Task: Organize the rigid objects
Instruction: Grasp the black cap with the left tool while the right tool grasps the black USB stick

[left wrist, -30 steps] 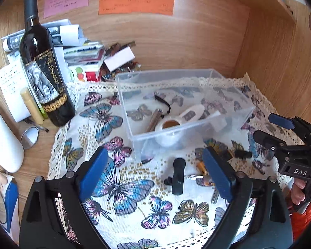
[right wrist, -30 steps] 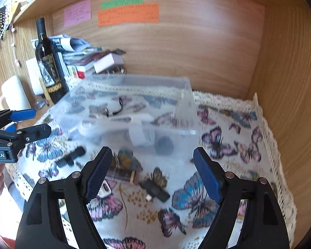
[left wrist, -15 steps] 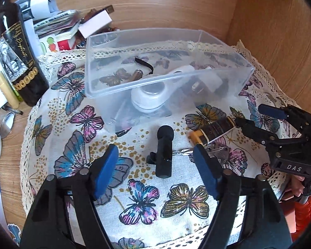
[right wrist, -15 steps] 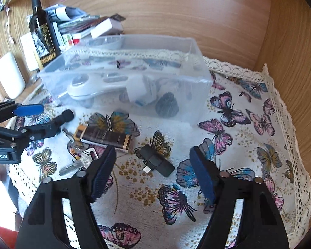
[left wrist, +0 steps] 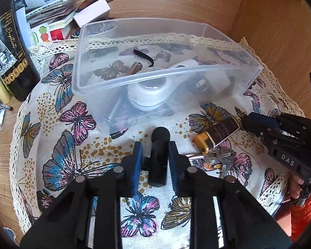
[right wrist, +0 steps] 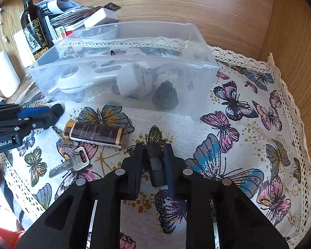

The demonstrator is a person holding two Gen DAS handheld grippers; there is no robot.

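My left gripper (left wrist: pixel 155 149) is shut on a black clip microphone (left wrist: pixel 160 145) that lies on the butterfly cloth (left wrist: pixel 72 166) in front of the clear plastic bin (left wrist: pixel 161 72). My right gripper (right wrist: pixel 153 151) is shut on a small black dongle (right wrist: pixel 155 166) on the same cloth (right wrist: pixel 248 145). Between them lie a brown and gold lighter (right wrist: pixel 95 133) and a bunch of keys (right wrist: pixel 72 162). The bin (right wrist: pixel 197 41) holds a white handled tool (right wrist: pixel 76 78), a white block, a pine cone (right wrist: pixel 164 95) and a small metal tube (left wrist: pixel 135 67).
A dark wine bottle (left wrist: pixel 8 47) stands at the left beside a stack of papers and small boxes (left wrist: pixel 72 14). Wooden walls close in behind and on the right (right wrist: pixel 290 41). The cloth's lace edge (right wrist: pixel 296 108) runs near the right wall.
Both grippers have moved down and forward onto the cloth. The left has closed on the black microphone, the right on the black dongle.
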